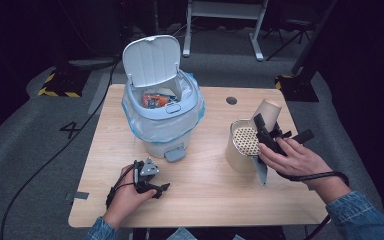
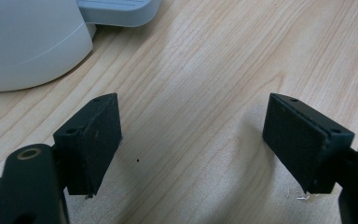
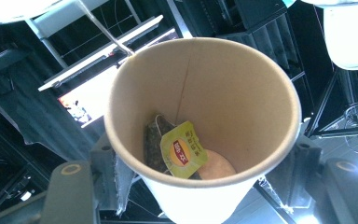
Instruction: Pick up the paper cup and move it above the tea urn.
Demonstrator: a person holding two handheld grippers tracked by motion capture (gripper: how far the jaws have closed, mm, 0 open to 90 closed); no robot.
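1. While the wooden table [image 1: 205, 195] carries everything, the white pedal bin [image 1: 162, 107] stands at its far left, lid up.
2. A tan canister [image 1: 237, 150] stands right of it.
3. The right gripper [image 1: 266, 131] clamps a paper cup [image 3: 200, 116], tilted above the canister.
4. A yellow-tagged teabag [image 3: 179, 151] lies inside the cup.
5. The left gripper [image 2: 191, 149] rests on the table near the bin's pedal, jaws wide, holding nothing.

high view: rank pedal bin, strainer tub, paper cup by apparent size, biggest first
1. pedal bin, lid up, clearly largest.
2. strainer tub.
3. paper cup, held tilted in the right gripper, partly hidden, so its place below the tub is less sure.
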